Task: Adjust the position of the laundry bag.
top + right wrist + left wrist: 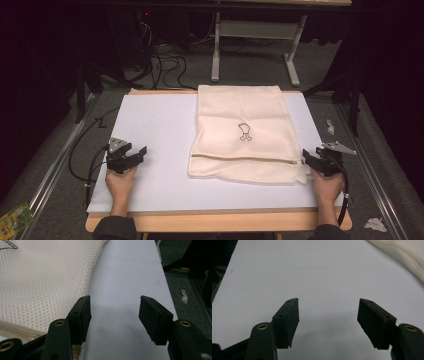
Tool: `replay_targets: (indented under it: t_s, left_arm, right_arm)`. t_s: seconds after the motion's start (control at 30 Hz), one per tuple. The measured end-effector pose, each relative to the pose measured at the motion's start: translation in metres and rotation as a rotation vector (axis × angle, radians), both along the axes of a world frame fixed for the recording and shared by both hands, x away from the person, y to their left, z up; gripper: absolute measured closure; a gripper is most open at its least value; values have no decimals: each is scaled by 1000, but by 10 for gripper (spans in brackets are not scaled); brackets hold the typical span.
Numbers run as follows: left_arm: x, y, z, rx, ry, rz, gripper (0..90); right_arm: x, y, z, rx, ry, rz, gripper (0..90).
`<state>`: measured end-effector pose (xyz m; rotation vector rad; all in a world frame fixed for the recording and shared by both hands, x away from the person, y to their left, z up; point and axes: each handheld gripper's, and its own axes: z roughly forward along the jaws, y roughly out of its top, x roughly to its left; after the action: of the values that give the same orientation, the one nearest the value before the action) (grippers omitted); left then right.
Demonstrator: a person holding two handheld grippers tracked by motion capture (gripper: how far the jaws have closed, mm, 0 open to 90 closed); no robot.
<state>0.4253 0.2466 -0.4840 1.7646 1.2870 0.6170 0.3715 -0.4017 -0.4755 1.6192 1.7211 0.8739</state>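
The person's hands are resting at the near edge. The left gripper (134,155) is hovering with jaws apart over the white table (150,125), empty. The right gripper (311,159), jaws likewise spread, is sitting just beside the near right corner of the cream mesh bag (242,132), which is lying right of centre.

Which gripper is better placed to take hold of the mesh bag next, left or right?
Probably the right gripper: it sits open right at the mesh bag near its zipper corner. The left gripper, also open, has bare white table between it and the bag.
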Motion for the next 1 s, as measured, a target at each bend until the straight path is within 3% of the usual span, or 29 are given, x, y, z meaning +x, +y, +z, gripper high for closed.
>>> replay_targets:
  t_s: [0.43,0.53,0.63,0.77,0.8,1.0]
  left_arm:
    - [1,0,0,-2,10,-4,334]
    - [-2,-3,0,19,-20,-24,344]
    - [2,-2,0,18,16,-40,341]
    - [2,-1,0,0,21,-50,342]
    - [3,1,1,-18,24,-48,345]
    - [3,-1,1,-34,43,-42,343]
  right_arm:
    - [1,0,0,-3,6,0,432]
    - [1,0,0,-3,6,2,432]
    - [3,0,-1,-1,24,9,429]
    - [5,0,-1,-8,39,16,435]
    - [5,0,-1,-4,40,14,440]
    - [3,-2,1,27,30,22,445]
